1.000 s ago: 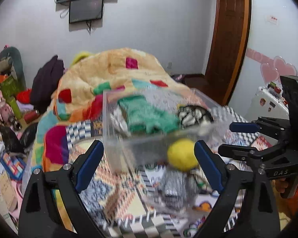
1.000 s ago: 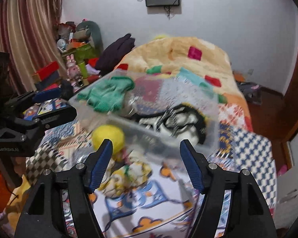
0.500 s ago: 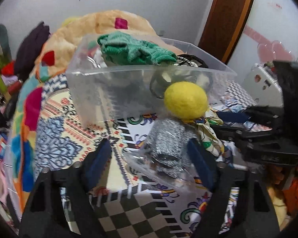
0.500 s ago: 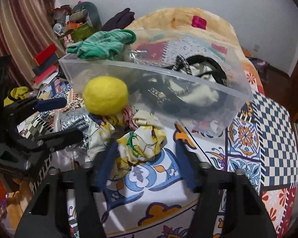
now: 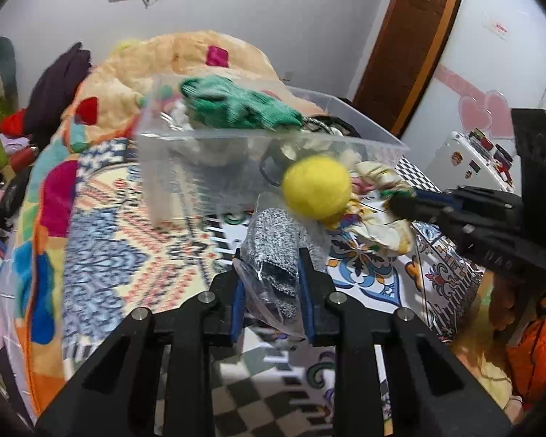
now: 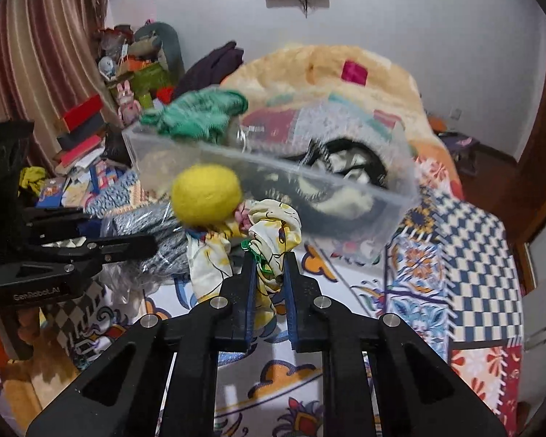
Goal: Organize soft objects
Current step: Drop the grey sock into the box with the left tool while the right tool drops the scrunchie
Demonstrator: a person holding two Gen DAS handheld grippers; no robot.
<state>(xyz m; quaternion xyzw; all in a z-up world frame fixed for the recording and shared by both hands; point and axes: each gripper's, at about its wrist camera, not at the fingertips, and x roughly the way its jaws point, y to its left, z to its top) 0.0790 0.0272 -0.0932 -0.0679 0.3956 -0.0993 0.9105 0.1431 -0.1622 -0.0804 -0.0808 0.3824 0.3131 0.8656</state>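
Bedroom, white wall, wall screen, wooden door; patterned bedspread [image 5: 134, 225] on bed carries all items.

Left wrist view:
- Left hand-held gripper [image 5: 273, 293]: clenched on grey knit bundle in clear wrap [image 5: 273, 244]. Bundle's long axis runs fwd along the fingers, away from cam, far end toward bin.
- Clear plastic bin [image 5: 171, 174]: straight ahead beyond bundle, rim above gripper level. Holds green knit item [image 5: 236, 107] draped over near-left rim, plus black/white fabric.
- Yellow ball [image 5: 315, 187]: between bundle and bin, just ahead-right of gripper, touching floral cloth.
- Right hand-held gripper [image 5: 400, 202]: enters from right, fingers closed on floral cloth [image 5: 382, 229].

Right wrist view:
- Right hand-held gripper [image 6: 269, 273]: clenched on floral cloth [image 6: 273, 229], cloth bunched upright between pads.
- Yellow ball [image 6: 207, 195]: ahead-left, resting against cloth top.
- Bin [image 6: 382, 218]: dead ahead, long axis across view, near wall facing gripper.
- Left hand-held gripper [image 6: 127, 245]: at left, on grey bundle [image 6: 153, 233].

Judgement: both grippers about equally near bin; next move = lift each item up and over near rim, fwd. Ball loose, may roll when cloth lifts.
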